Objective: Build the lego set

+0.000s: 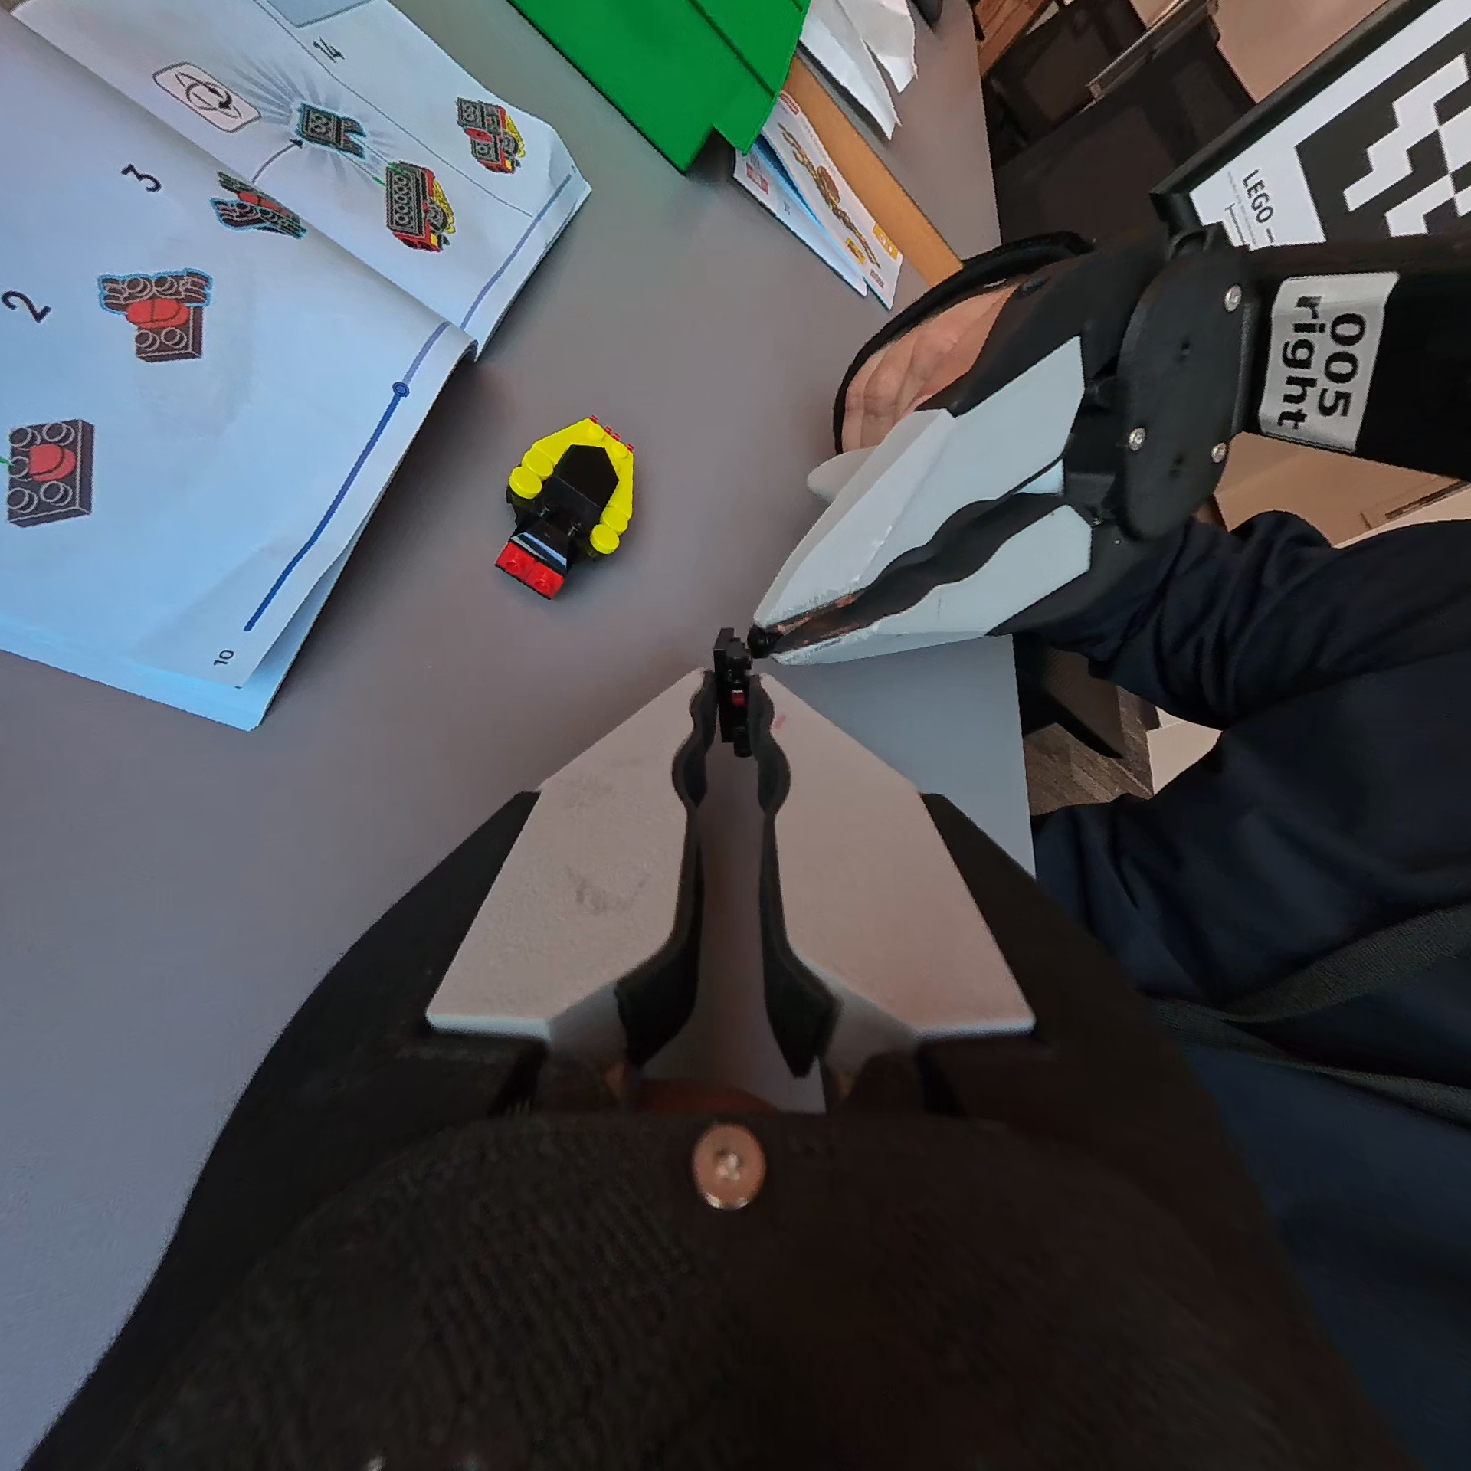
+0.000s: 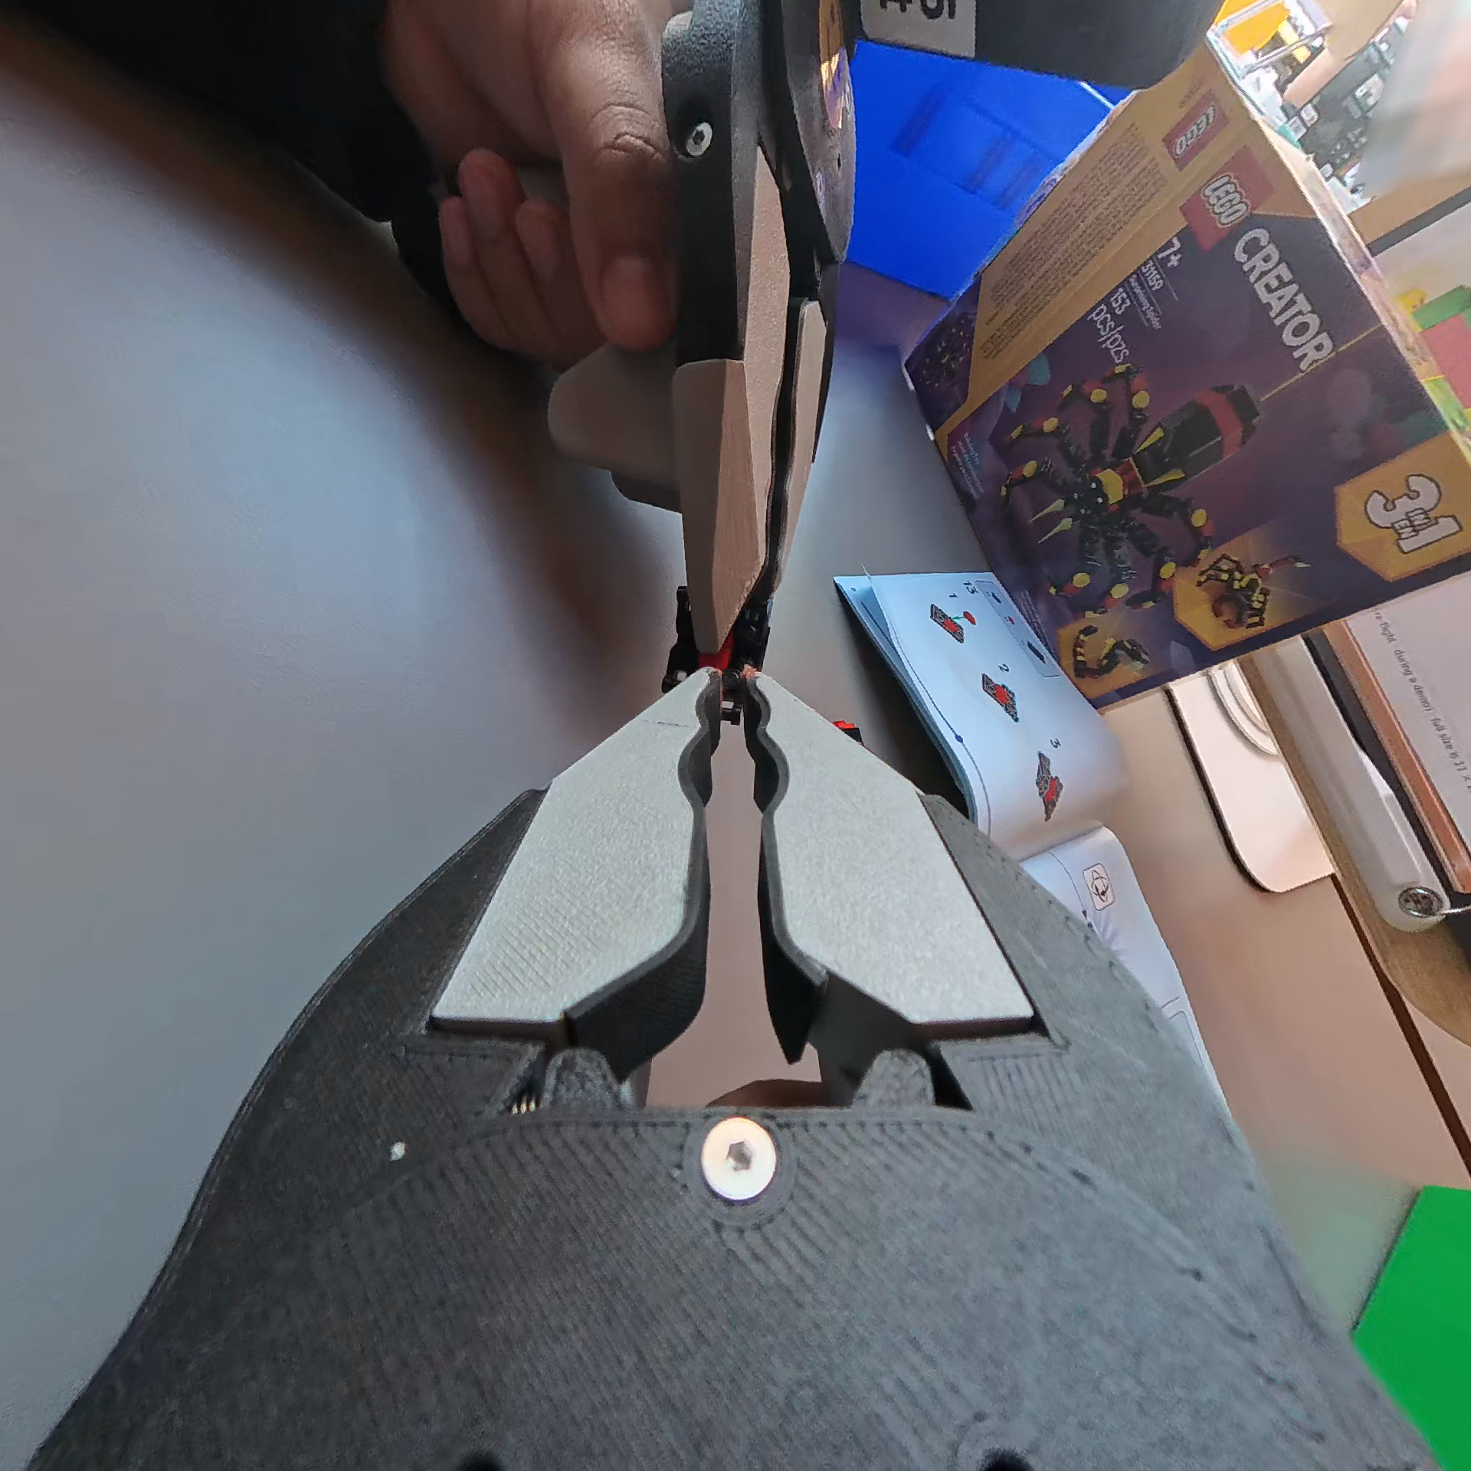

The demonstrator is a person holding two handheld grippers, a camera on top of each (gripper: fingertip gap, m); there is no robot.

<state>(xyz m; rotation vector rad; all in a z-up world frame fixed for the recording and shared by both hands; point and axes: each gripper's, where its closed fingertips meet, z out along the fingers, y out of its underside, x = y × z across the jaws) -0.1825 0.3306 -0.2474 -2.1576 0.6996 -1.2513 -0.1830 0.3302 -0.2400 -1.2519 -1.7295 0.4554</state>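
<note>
My left gripper (image 1: pixel 731 683) is shut on a small black and red lego assembly (image 1: pixel 733 691), held edge-on above the grey table (image 1: pixel 557 716). My right gripper (image 2: pixel 728 678) is shut on a tiny black piece (image 2: pixel 731 694) and its tips touch the side of that assembly. In the left wrist view the right gripper (image 1: pixel 762 637) comes in from the right with the black piece (image 1: pixel 756 639) at its tips. In the right wrist view the left gripper (image 2: pixel 736 637) points down from above with the assembly (image 2: pixel 720 654). A yellow, black and red lego sub-build (image 1: pixel 571 503) lies on the table beyond.
An open instruction booklet (image 1: pixel 199 358) lies at the left, also in the right wrist view (image 2: pixel 1003 716). A green bin (image 1: pixel 669 72) and more booklets (image 1: pixel 828 199) stand at the back. The set's box (image 2: pixel 1194 414) and a blue bin (image 2: pixel 955 175) stand at the right. A person's dark sleeve (image 1: pixel 1273 716) reaches in. Left and right tips are no more than a few centimetres apart.
</note>
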